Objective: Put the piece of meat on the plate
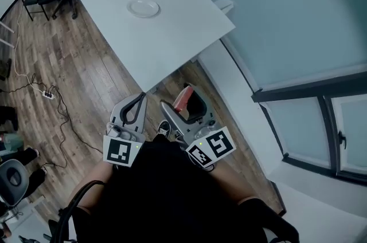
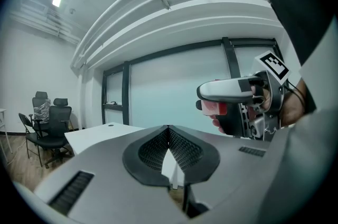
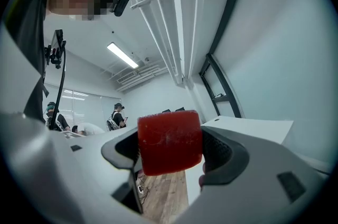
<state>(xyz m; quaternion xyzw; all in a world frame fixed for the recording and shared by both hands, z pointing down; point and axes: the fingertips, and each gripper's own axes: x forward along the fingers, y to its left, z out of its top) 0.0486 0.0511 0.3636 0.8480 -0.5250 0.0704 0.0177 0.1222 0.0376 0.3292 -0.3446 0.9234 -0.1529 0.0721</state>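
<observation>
The piece of meat [image 3: 169,142], a red block, is clamped between the jaws of the right claw [image 3: 172,152], in the air and well apart from the plate [image 1: 143,8] on the desk [image 1: 178,41]. It seems ready for carrying there. The left claw [image 2: 169,150] is pressed together with nothing inside, probably not needed.

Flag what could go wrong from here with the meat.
1. The meat, clamped in the right tool, hangs over wood floor, short of the table; a slip would drop it there.
2. The plate lies far across the table, so the carry is long, and a hasty release could miss it.
</observation>
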